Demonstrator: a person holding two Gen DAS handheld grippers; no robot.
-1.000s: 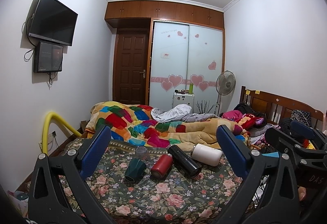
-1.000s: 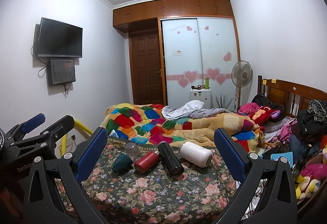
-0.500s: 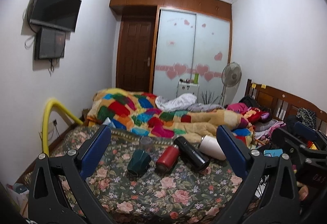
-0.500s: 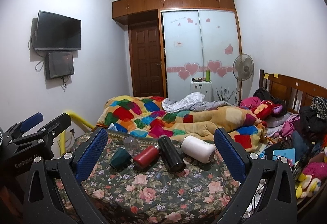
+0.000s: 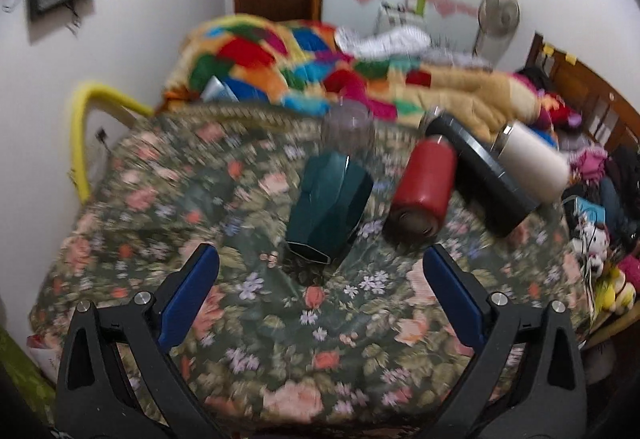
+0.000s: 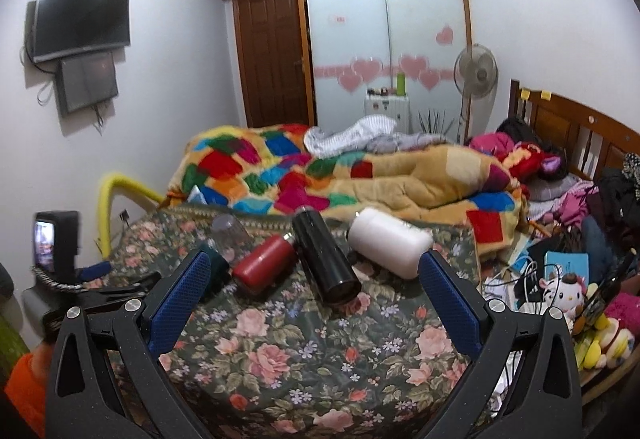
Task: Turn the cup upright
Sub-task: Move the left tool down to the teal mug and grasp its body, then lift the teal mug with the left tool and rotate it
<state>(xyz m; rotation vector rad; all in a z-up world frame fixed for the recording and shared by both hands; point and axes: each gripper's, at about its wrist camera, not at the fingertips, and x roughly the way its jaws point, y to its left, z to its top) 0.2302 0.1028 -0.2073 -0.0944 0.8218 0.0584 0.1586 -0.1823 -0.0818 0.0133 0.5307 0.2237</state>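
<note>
Dark green faceted cup (image 5: 330, 205) lies on its side on the floral bedspread (image 5: 248, 323), toward the left edge, long axis running near-to-far, open mouth toward the left gripper (image 5: 320, 295). That gripper's jaws are spread wide and empty, just short of the cup. Clear glass (image 5: 347, 127) lies just behind the cup. To its right, in a row: red bottle (image 5: 424, 189), black flask (image 5: 480, 175), white flask (image 5: 534, 165), all on their sides. Right gripper (image 6: 314, 299) is also spread, empty, facing the black flask. Patchwork quilt (image 6: 320, 175) at the far edge.

Glossy faceted teal cup (image 5: 330, 209) on matt floral cloth (image 5: 280, 339).
</note>
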